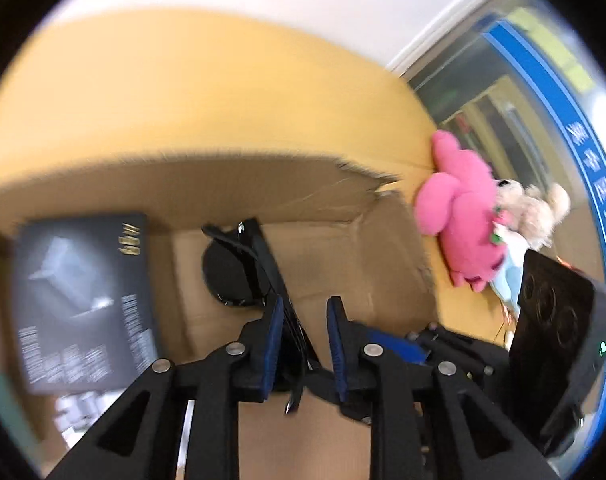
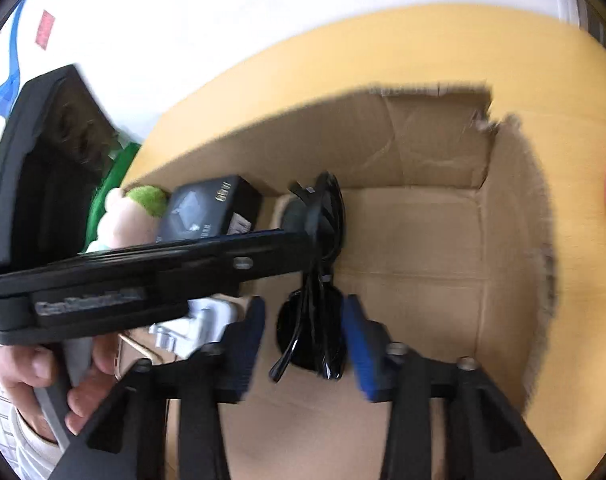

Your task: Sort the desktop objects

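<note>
The left gripper is over an open cardboard box that stands on a yellow table. Between its 2 blue pads there is a gap, and a pair of black sunglasses hangs there, with 1 folded arm lying against the left pad; the other pad does not seem to touch it, but the view is blurred, so I cannot tell if the glasses are really clamped. In the right wrist view the same sunglasses hang inside the box from the tip of the left gripper, which comes in from the left side and is held by a hand. The right gripper is wide open, its blue pads on both sides of the lower lens of the glasses and not touching it. Inside the box, on the left, lies a black product box with white print, and beside it something white, too blurred to name. On the table outside the box lies a pink plush toy touching a beige plush, and near the other side is a plush with a green top.
</note>
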Motion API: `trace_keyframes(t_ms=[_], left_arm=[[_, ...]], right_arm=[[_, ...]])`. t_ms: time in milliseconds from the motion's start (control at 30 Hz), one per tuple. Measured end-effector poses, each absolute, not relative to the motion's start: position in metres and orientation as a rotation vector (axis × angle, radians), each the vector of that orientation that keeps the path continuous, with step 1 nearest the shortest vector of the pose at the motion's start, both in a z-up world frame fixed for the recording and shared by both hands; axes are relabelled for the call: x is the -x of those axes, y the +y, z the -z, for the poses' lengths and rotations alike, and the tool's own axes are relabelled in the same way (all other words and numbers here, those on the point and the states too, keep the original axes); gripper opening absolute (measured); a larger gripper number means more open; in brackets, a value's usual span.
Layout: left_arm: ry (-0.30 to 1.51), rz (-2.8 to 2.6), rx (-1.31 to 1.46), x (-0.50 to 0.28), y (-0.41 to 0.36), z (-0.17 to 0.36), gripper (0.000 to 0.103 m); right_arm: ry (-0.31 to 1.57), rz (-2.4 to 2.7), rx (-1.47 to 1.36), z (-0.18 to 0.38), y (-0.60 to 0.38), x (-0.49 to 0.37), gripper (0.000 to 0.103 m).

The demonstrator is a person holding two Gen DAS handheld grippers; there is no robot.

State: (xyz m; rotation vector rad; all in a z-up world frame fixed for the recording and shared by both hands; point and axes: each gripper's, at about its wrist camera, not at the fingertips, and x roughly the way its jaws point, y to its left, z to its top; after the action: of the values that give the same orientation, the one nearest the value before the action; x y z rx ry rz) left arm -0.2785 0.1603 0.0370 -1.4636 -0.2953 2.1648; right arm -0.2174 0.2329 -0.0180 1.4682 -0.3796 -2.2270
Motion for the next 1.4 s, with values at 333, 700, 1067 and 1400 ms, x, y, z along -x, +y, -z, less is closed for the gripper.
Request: trace_keyframes(t_ms=[333,700,1067,1400], left_arm=[[-0.043,-2.748,0.795,0.077,0.049,-0.162,0.081],[-0.074,-2.963,0.699,-0.025,-0.020,-0.066,0.081],[0.074,-3.063,0.705,-0.019,-0.003,-0.002,0.083],[0.073,-3.057,0.711,-0.017,-0.004,0.001,0.088]], right_arm=[[-0.102,2.586,-1.053,-0.062,0.217,0.069,0.103],[-0.076,2.880,-0.784,-0.032,0.207,-0.042,0.103],[0.008,2.913,-0.725,0.003,0.201,-0.033,0.103],[0.000,2.933,-0.704,0.004,0.200,-0.037,0.103]])
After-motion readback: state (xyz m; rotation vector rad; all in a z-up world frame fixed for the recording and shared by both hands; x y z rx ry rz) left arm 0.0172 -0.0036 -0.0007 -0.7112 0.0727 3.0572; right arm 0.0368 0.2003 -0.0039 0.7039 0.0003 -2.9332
